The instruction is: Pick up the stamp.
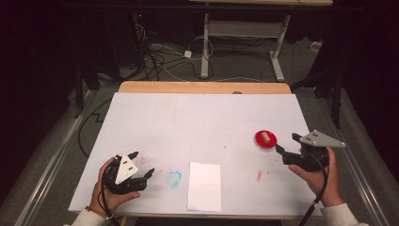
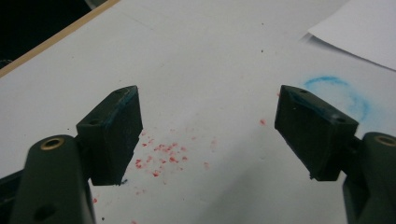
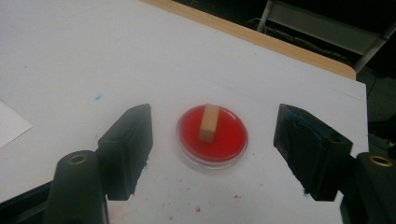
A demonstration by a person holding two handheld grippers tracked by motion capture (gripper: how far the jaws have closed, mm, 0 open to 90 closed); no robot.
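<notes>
From the high view I see the whole white table (image 1: 202,122): my right gripper (image 1: 288,143) sits near the right edge, just beside the red dish (image 1: 266,140), and my left gripper (image 1: 142,164) rests near the front left corner. A sheet of paper (image 1: 204,186) lies at the front edge between them, with a blue ring stain (image 1: 173,178) just to its left.

The right gripper view gives me what the high view cannot: the wooden block (image 3: 208,122) stands clear in the red dish (image 3: 212,136), lying flat on the red surface, its long axis running away from the camera, roughly toward the far wooden edge, with its near end face turned to me. The dish lies ahead of the right gripper (image 3: 212,149), between the lines of the 2 jaws, and no pad touches it; the jaws are spread wide and hold nothing.

The left gripper view shows detail lost from above: scattered red flecks (image 2: 161,156) on the table between the jaws of the left gripper (image 2: 208,130), the blue ring stain (image 2: 336,95) beyond the right jaw, and a corner of the sheet of paper (image 2: 359,32) farther off. Those jaws are also released and wide apart, with nothing between them.
</notes>
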